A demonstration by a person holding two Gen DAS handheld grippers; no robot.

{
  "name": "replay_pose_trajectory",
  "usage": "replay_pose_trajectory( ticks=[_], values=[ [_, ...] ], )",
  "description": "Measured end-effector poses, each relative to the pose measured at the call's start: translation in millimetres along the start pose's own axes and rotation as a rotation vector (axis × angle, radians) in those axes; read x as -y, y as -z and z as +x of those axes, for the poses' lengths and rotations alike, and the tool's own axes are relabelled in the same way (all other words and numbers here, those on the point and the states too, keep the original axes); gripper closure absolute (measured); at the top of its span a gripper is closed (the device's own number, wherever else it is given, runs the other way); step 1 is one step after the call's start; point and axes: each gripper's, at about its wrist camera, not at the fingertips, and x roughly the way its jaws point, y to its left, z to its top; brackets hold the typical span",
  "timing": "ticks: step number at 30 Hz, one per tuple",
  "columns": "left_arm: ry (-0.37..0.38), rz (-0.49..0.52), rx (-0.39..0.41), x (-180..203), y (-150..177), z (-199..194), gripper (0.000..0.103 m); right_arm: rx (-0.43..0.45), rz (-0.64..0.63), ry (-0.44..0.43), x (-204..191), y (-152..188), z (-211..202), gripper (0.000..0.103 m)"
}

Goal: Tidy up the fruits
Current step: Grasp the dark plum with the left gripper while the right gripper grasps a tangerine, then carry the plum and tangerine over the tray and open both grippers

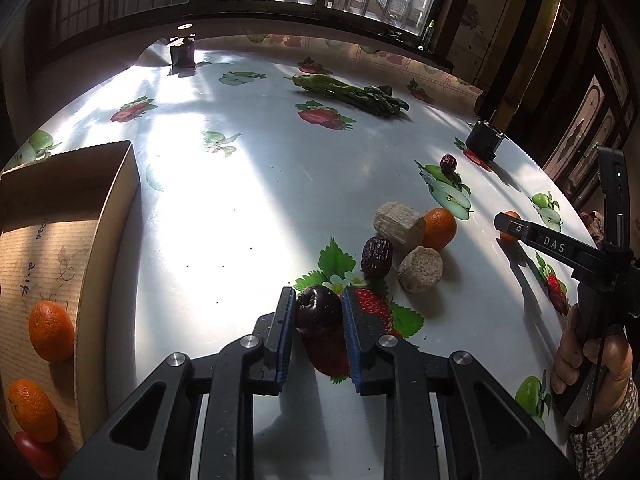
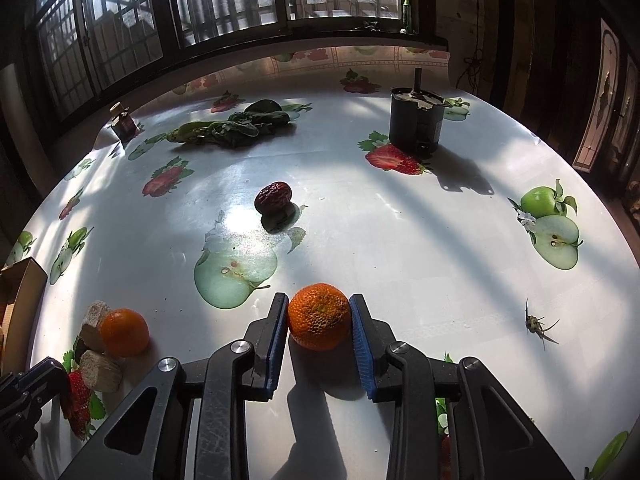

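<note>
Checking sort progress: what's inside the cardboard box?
In the box: two oranges and one red fruit at the frame edge. The rest of the interior is out of frame.

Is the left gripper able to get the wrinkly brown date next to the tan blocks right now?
Probably not yet: the left gripper already has a dark plum between its fingers. The date lies just beyond, touching a tan block.

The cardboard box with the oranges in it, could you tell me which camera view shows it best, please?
The left wrist view: the cardboard box fills the left side, open, with two oranges and a red fruit inside. The right wrist view catches only a corner of it at the left edge, contents hidden.
</note>
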Motion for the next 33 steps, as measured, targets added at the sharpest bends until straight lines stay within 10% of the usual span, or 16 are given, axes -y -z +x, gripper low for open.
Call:
replay_pose_trajectory(
  ticks=[17,25,33],
  values=[
    [0.061,-0.067,0.11,-27,16,-94,0.081,0.031,-0.019,-0.203,-66,26,-109,0.07],
    [-0.109,-0.077,0.142,-105,0,-146,0.081,-0.001,-0.17,-0.383,-176,29,-119,0.07],
    [-0.23,-0.161,0.044,-198,-39,-115,0.081,-0.125,-0.328,-0.516,-297,37,-85,0.07]
  ],
)
